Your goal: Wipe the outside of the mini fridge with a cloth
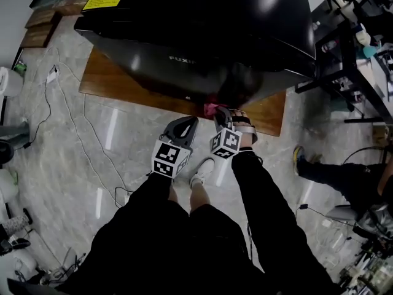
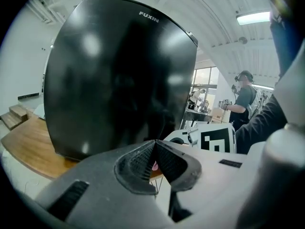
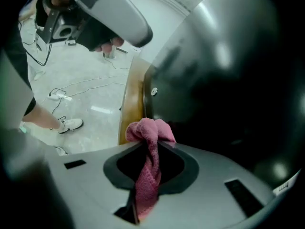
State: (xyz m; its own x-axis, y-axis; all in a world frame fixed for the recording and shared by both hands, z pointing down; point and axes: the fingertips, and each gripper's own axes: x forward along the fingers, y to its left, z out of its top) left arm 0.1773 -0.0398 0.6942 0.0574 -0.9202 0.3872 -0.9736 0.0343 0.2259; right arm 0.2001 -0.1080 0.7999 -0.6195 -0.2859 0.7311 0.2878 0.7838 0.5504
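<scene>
Pink cloth [image 3: 145,175], pinched in the right tongs [image 3: 151,146], bunches at the lower front of the black mini fridge [image 3: 224,80] above its wooden board [image 3: 129,104], left tongs [image 2: 153,157] clenched empty nearby; so small a wad risks hard tongs scraping the glossy door.

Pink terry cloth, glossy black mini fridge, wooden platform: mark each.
pink terry cloth [image 3: 147,130], right gripper view, bunched end.
glossy black mini fridge [image 2: 119,80], left gripper view, front door panel.
wooden platform [image 1: 105,77], head view, bare left end.
</scene>
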